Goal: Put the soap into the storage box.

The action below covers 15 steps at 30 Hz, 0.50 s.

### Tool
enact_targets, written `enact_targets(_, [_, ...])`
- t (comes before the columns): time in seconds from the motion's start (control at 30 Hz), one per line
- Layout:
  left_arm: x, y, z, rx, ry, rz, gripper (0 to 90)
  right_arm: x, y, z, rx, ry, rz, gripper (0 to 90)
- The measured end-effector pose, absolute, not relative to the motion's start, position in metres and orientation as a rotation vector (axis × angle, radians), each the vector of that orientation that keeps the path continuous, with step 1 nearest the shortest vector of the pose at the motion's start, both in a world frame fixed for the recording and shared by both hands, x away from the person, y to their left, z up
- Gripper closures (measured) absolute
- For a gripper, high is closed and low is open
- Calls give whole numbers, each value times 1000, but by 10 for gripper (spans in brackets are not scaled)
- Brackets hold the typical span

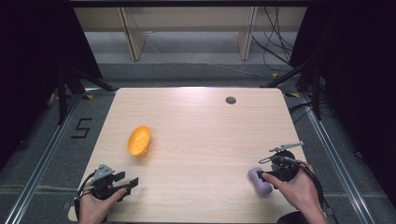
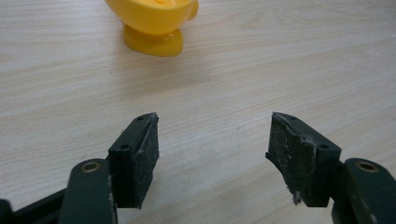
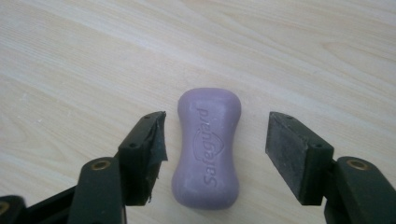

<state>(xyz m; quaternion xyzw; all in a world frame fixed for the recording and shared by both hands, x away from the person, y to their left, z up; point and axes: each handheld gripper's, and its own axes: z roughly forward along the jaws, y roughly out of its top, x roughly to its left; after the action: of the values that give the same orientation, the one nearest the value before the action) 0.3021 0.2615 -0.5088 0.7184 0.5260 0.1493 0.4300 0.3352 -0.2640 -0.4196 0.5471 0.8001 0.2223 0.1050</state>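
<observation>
soap bar (image 3: 207,151), purple and waisted, lies flat on the wooden table (image 1: 201,140) near its right front edge, long axis running along and between the spread jaws of the right gripper (image 3: 215,154), pads clear of both flanks.

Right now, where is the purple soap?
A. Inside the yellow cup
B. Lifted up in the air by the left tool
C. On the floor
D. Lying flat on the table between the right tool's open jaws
D: the purple soap lies flat on the table, with a gap to each jaw of the right tool.
</observation>
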Motion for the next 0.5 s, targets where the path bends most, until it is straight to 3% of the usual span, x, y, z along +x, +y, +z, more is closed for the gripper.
enact_targets(0.5, [301,261,-509,1799,1301,364,330,353,-250,-425,1662,2540,379,438])
